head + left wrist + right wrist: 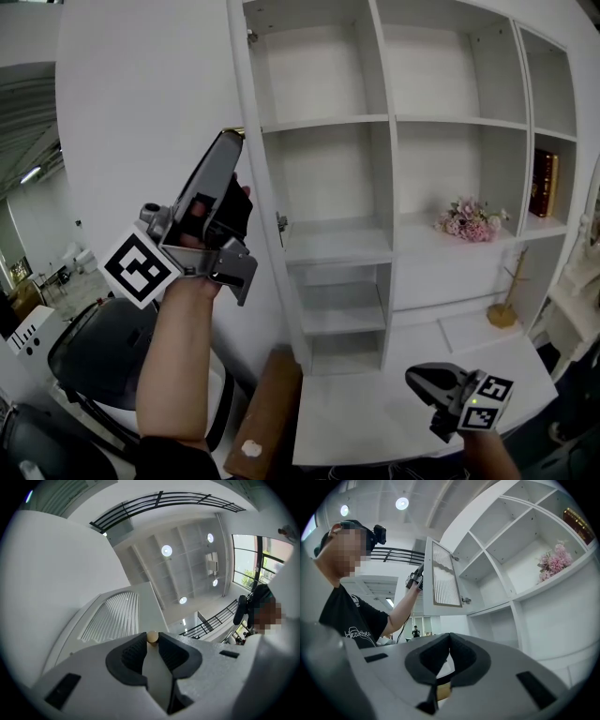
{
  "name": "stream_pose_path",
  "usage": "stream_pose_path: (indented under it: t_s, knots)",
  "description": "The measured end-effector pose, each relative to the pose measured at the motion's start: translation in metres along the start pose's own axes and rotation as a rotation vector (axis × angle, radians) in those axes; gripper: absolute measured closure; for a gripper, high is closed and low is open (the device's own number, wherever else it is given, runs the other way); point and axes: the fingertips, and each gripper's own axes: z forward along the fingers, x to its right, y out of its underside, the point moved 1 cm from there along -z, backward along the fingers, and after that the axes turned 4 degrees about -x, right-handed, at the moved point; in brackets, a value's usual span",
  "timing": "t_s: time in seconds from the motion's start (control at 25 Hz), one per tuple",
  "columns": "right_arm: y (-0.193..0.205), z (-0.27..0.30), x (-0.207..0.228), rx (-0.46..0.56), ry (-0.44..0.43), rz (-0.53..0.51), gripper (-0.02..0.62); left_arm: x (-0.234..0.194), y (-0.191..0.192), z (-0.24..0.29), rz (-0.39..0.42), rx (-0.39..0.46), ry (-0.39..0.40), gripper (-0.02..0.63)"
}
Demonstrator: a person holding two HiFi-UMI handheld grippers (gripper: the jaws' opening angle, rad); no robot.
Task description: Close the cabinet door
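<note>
Spotter: Head view first. Your L gripper (228, 141) is raised, nose tilted up, tips at the small gold knob (235, 130) on the free edge of the cabinet door (141, 112). Door's swung wide, its white face filling the space left of that gripper. The cabinet (384, 122) stands right of it, shelves open to view.

Checker: And your R gripper (420, 379)? Low, well below and right of the L one, held over the white desk top (356, 422). Pink flowers (472, 219) sit on a shelf above it, w/ a brown book (544, 184) one bay further right.

Spotter: L gripper view next. Your jaws are narrow, pads pinched on the knob right at their tips. It's a small pale ball, contact on both sides. Door edge runs back btwn the jaws toward the cam. The slatted panel (115, 617) of the door lies up-left of the tips.

Checker: R gripper view. Your jaws there are closed tip to tip, nothing btwn them. Up-left of the tips you've got the door, slatted face toward the cam, standing well out from the cabinet, w/ your L gripper on its left edge. Flowers are up-right of the jaws, and the book is higher, near the far right.
</note>
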Motion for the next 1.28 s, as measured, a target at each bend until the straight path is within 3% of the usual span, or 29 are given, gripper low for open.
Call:
stream_pose_path:
  t_s: [0.92,1.28]
  knots:
    - [-0.017,-0.044,0.047,0.036,0.020,-0.018,0.588,0.008,0.060,0.067,0.222,-0.102,-0.088,0.529]
    - [-0.023,-0.071,0.072,0.051,0.048,-0.023,0.589,0.004,0.091,0.101,0.351,-0.149,-0.159,0.529]
